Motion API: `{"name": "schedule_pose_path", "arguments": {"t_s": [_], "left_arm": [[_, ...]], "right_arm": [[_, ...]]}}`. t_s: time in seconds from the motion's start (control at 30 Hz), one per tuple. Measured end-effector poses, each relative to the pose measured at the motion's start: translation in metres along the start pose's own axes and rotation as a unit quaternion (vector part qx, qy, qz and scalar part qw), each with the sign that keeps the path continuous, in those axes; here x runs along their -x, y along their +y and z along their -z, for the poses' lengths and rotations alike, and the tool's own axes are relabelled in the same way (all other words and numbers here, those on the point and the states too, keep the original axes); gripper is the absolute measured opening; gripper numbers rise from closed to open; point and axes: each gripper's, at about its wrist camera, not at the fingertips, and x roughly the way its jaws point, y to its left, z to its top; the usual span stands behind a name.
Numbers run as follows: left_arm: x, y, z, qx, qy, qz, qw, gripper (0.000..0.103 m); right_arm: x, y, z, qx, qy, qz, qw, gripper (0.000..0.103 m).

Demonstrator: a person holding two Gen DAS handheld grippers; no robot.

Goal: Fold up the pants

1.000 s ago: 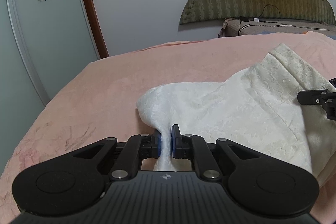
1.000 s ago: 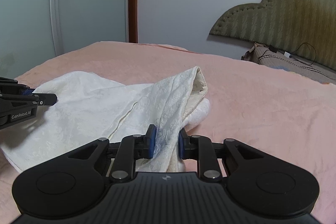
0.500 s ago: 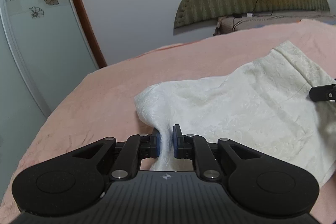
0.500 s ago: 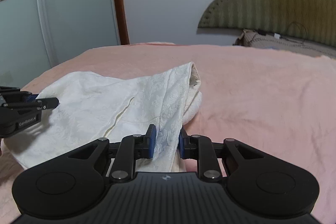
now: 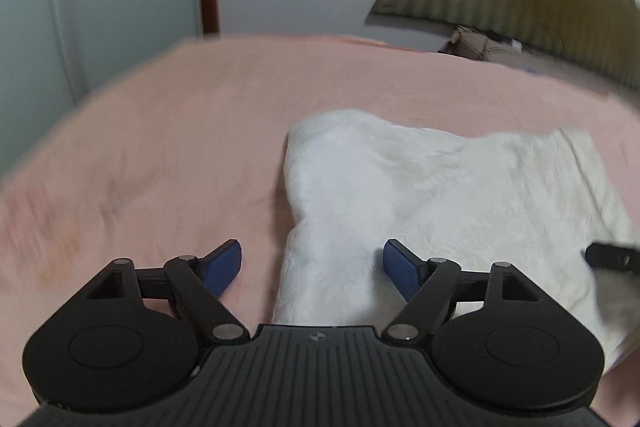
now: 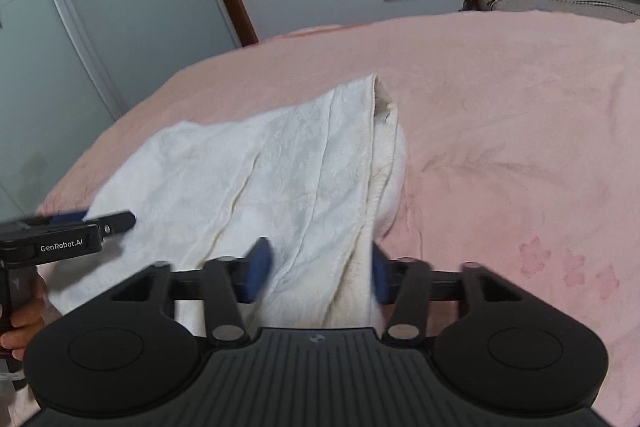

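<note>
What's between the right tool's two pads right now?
In the right wrist view, the right tool is open, and the near edge of the white pants lies in the gap, draped on the pink blanket. Nothing else is there.

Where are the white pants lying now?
The white pants lie folded on the pink bedspread, between both open grippers, the left gripper and the right gripper.

1 pants (image 5: 440, 211), 2 grippers, 1 bed (image 6: 500, 107).
</note>
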Motion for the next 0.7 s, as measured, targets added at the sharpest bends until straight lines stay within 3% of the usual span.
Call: {"name": "schedule_pose_path", "arguments": {"t_s": [0.03,0.07,0.1,0.17,0.23,0.27,0.3,0.33,0.37,0.4,0.43,0.5,0.6,0.7], "left_arm": [[-0.003,0.010,-0.003,0.034,0.016,0.036,0.9987,0.040],[-0.006,0.017,-0.007,0.059,0.033,0.078,0.9947,0.031],[-0.005,0.018,-0.011,0.070,0.033,0.080,0.9937,0.024],[-0.001,0.011,-0.015,0.032,0.027,0.071,0.9966,0.016],[0.005,0.000,-0.012,-0.027,0.012,0.051,0.9983,0.019],[0.008,-0.003,-0.009,-0.048,0.006,0.036,0.9982,0.022],[0.011,-0.003,-0.007,-0.063,-0.001,0.018,0.9979,0.030],[0.015,-0.003,-0.003,-0.073,-0.009,0.001,0.9973,0.038],[0.021,-0.002,-0.001,-0.083,-0.019,-0.019,0.9962,0.044],[0.028,0.000,0.003,-0.090,-0.032,-0.038,0.9947,0.059],[0.034,0.003,0.006,-0.097,-0.046,-0.053,0.9928,0.066],[0.051,0.007,0.016,-0.114,-0.077,-0.075,0.9877,0.067],[0.075,0.011,0.031,-0.128,-0.099,-0.086,0.9830,0.067],[0.092,0.016,0.042,-0.131,-0.112,-0.075,0.9822,0.074]], "right_arm": [[0.004,0.001,0.000,0.002,-0.012,0.004,1.000,0.030],[0.009,0.002,0.001,0.009,-0.027,0.008,1.000,0.027],[0.013,0.006,0.001,0.017,-0.038,0.010,0.999,0.025],[0.021,0.015,0.004,0.033,-0.053,0.016,0.998,0.023],[0.023,0.017,0.007,0.037,-0.047,0.025,0.998,0.024],[0.021,0.015,0.008,0.035,-0.038,0.031,0.998,0.029],[0.021,0.012,0.010,0.032,-0.034,0.045,0.998,0.036],[0.024,0.008,0.011,0.027,-0.037,0.063,0.997,0.054],[0.031,0.005,0.014,0.023,-0.046,0.089,0.995,0.062],[0.041,0.002,0.016,0.023,-0.057,0.108,0.992,0.062],[0.052,0.000,0.017,0.024,-0.069,0.105,0.992,0.062],[0.072,-0.005,0.020,0.003,-0.079,0.049,0.996,0.062],[0.083,-0.017,0.026,-0.080,-0.060,-0.052,0.994,0.062],[0.075,-0.025,0.036,-0.132,-0.025,-0.083,0.987,0.062]]}}
